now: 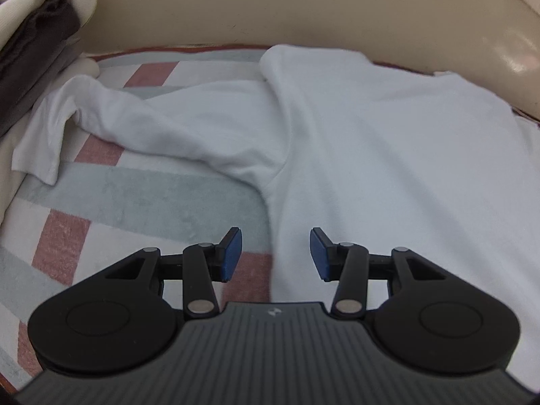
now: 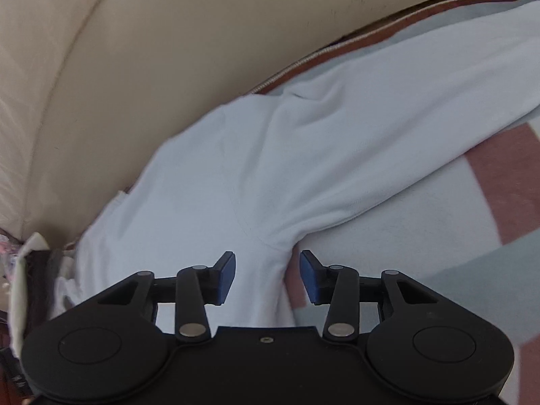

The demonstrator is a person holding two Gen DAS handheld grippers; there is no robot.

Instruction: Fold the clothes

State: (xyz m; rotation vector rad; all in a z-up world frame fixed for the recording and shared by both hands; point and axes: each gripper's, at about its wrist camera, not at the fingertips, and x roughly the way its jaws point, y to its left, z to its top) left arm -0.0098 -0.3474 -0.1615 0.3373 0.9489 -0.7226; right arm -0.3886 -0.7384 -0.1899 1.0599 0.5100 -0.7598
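Note:
A white long-sleeved shirt [image 1: 388, 141] lies spread on a striped blanket, its left sleeve [image 1: 111, 125] stretched out to the left. My left gripper [image 1: 276, 253] hovers over the shirt's left side edge below the armpit, jaws apart, nothing between the blue pads. In the right wrist view the same shirt [image 2: 209, 182] lies with its other sleeve [image 2: 405, 108] running up to the right. My right gripper [image 2: 267, 276] stands open over the side seam just below that armpit; the cloth lies under the gap and the pads do not press on it.
The blanket [image 1: 141, 199] has pink, grey and white stripes. A cream sofa back [image 1: 270, 6] curves close behind the shirt. Folded dark and cream clothes [image 1: 37, 44] are stacked at the far left; a dark and light pile [image 2: 30, 280] shows at the left edge of the right wrist view.

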